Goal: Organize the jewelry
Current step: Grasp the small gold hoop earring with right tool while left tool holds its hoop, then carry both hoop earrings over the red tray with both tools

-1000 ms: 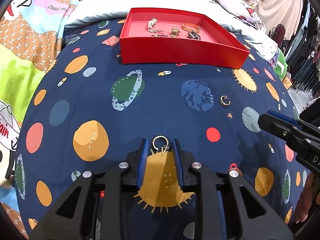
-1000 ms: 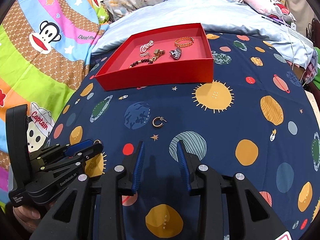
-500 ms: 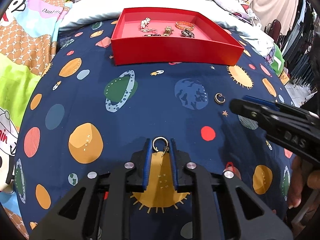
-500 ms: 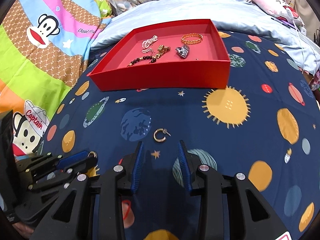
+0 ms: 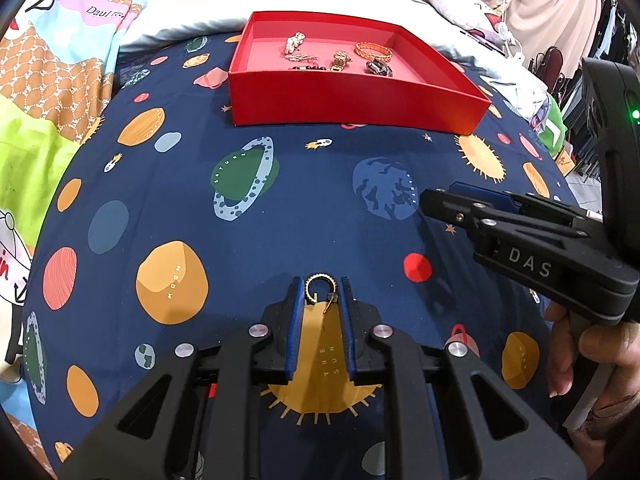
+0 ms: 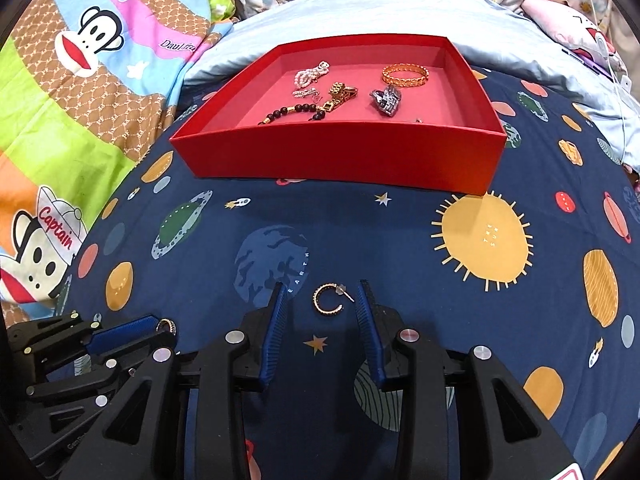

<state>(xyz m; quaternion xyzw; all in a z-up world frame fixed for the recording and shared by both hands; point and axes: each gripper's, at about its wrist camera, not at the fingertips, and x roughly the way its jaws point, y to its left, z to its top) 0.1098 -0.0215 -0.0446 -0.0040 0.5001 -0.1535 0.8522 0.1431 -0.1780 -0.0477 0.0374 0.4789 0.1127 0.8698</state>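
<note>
- Left gripper [image 5: 319,294], at 6 o'clock in its own view: jaws narrowed around a gold hoop earring [image 5: 316,287] lying on the sun print of the navy space-print sheet [image 5: 168,184]. The pads stand just beside the hoop, one to each side; whether they actually press it cannot be told.
- Right gripper [image 6: 322,296], at 6 o'clock in its own view: jaws spread wide, a second hoop earring [image 6: 326,299] lying flat on the sheet between the fingertips, touching neither.
- In the left view the right gripper comes in from 3 o'clock, low over the Earth print, a hand [image 5: 584,356] on its handle.
- In the right view the left gripper sits at 8 o'clock, the first hoop showing at its tip.
- Farther off, at 12 o'clock in both views: a red tray [image 6: 340,156] resting on the sheet.
- Inside the tray: a pearl piece [image 6: 312,74] at the far left, a dark bead bracelet [image 6: 294,112] nearer, a gold watch-like band [image 6: 338,94] at centre, a grey metal piece [image 6: 386,100], a gold bangle [image 6: 405,75] at the far right.
- Beyond, at 10 o'clock: a cartoon monkey blanket [image 6: 92,48].
</note>
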